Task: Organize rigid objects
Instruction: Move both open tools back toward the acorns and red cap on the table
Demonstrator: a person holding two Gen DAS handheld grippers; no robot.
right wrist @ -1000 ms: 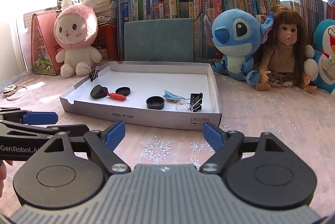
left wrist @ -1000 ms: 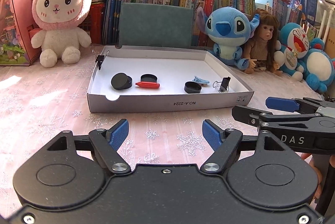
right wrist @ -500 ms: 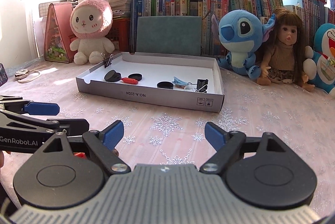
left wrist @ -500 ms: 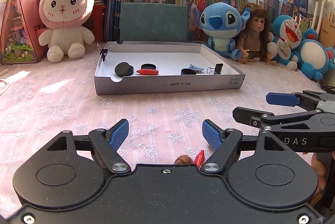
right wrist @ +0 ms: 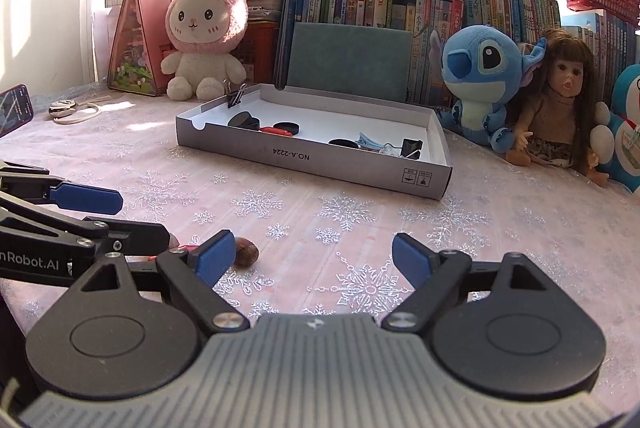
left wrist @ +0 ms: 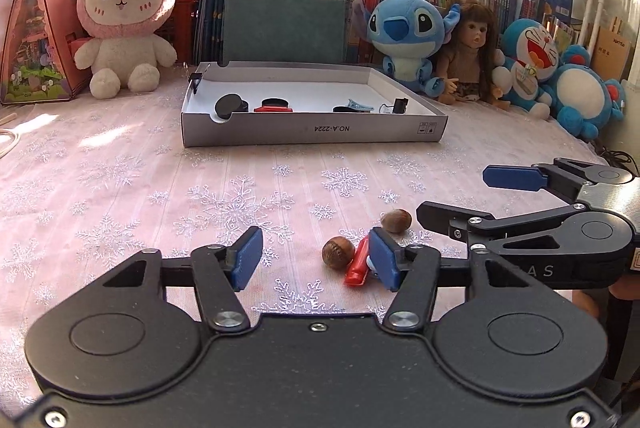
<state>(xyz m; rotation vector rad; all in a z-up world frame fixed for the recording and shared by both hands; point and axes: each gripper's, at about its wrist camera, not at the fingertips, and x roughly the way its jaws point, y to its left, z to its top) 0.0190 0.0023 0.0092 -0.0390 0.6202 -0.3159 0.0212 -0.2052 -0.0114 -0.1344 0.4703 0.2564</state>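
On the snowflake tablecloth lie two brown nuts (left wrist: 338, 254) (left wrist: 396, 220) and a small red piece (left wrist: 358, 264). My left gripper (left wrist: 316, 260) hovers low over them with its jaws closing. The nearer nut lies between the pads untouched, and the red piece rests by the right-hand pad. My right gripper (right wrist: 314, 260) stands wide open over bare cloth, with one nut (right wrist: 246, 252) just past its left fingertip. Farther back, a shallow grey-and-white tray (left wrist: 312, 132) (right wrist: 312, 164) holds black round caps, a red piece, a blue hair clip and a binder clip.
Along the back stand a pink rabbit plush (left wrist: 128, 16), a blue plush (left wrist: 404, 32), a doll (left wrist: 472, 48), more blue toys and rows of books. A pink house-shaped box (left wrist: 36, 36) is at the far left. A phone (right wrist: 16, 108) and a cord (right wrist: 76, 110) lie at the left edge.
Both grippers have drawn back from the tray toward the near edge. The nuts and red piece have come into view under the left gripper, whose jaws have narrowed.
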